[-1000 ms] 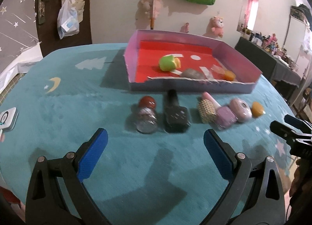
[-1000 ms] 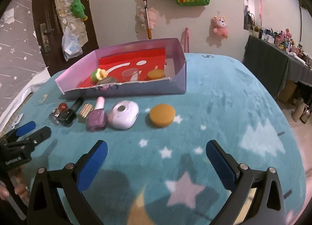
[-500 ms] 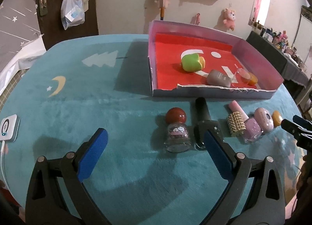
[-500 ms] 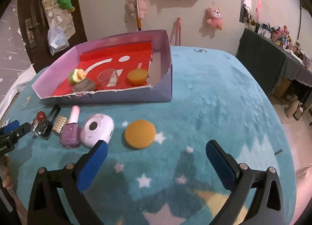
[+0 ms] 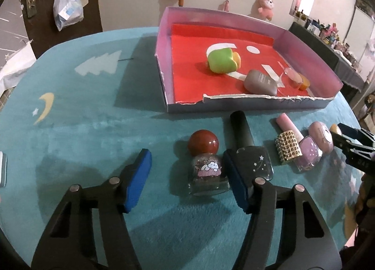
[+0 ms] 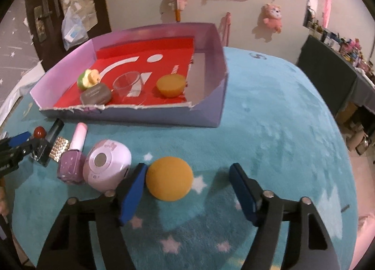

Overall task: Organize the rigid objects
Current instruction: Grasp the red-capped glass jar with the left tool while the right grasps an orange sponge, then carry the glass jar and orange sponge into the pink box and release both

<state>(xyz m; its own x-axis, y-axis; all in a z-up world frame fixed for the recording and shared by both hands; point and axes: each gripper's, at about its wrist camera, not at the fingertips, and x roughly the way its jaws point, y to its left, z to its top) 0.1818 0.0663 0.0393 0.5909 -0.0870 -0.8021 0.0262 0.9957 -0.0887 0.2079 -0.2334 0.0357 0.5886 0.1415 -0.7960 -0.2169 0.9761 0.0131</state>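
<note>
I count 4 things already lying in the box (image 5: 304, 103): a green toy (image 5: 221, 60), a grey case (image 5: 259, 82), a clear cup (image 6: 127, 83) and an orange puck (image 6: 170, 85). By my reckoning 6 are left on the teal cloth (image 5: 82, 129), in a row just in front of the box, so the job looks under half done.

My left gripper (image 5: 187, 179) has just been closing; its jaws stand half-narrowed around the red-capped bottle (image 5: 206, 169), the right pad close against it, the left pad apart from it, so nothing is grasped yet. My right gripper (image 6: 187, 188) has also just been closing, around the orange disc (image 6: 169, 178); the left pad is at its edge, the right pad well clear, so no grip there either.

The black bottle (image 5: 248, 150) lies touching the red-capped one, right behind my left gripper's right finger, and may get nudged. The pink camera-like case (image 6: 106, 168) sits just beside the disc. The gold-studded piece (image 5: 288, 147) and purple bottle (image 5: 302, 150) wait between
</note>
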